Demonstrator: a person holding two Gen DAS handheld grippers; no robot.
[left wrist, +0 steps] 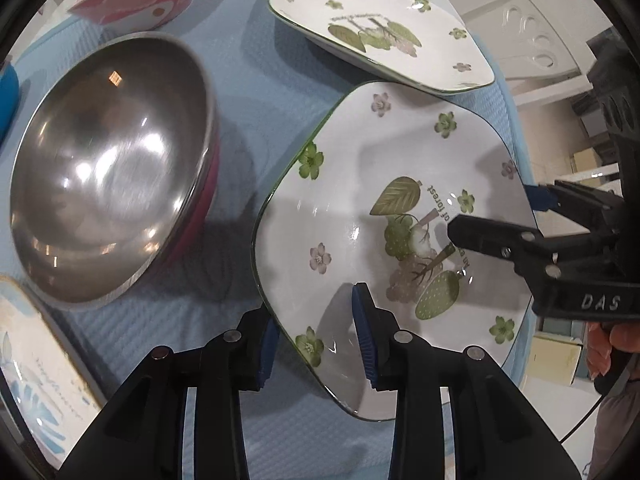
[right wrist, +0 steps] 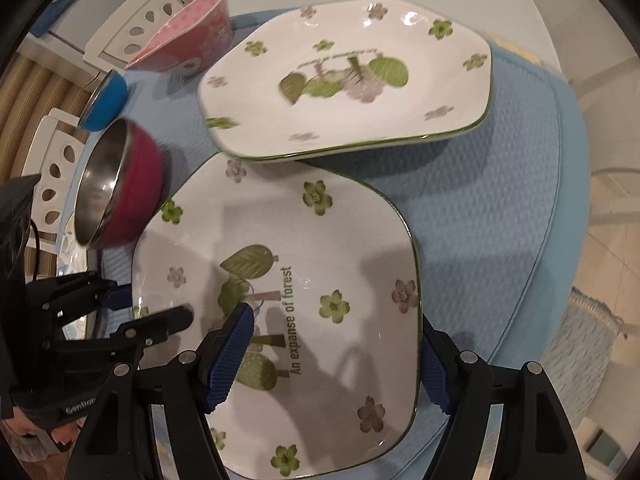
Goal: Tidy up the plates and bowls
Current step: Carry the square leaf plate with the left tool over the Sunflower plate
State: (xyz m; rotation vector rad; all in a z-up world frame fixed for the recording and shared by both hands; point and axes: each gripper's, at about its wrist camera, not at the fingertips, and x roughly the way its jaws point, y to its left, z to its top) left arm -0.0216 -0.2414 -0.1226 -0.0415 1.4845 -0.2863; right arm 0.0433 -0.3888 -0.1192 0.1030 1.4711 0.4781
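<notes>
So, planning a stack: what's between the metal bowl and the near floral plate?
Only bare blue mat between metal bowl and near floral plate, left wrist view.

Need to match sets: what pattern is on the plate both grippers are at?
White plate with green and mauve flowers, leaves, green rim; clearest in right wrist view.

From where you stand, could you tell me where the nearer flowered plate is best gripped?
Grip the nearer flowered plate by its raised rim, one finger inside and one outside, from its two opposite edges. It is shallow, wide and glossy. The left tongs and right tongs already straddle those edges.
</notes>
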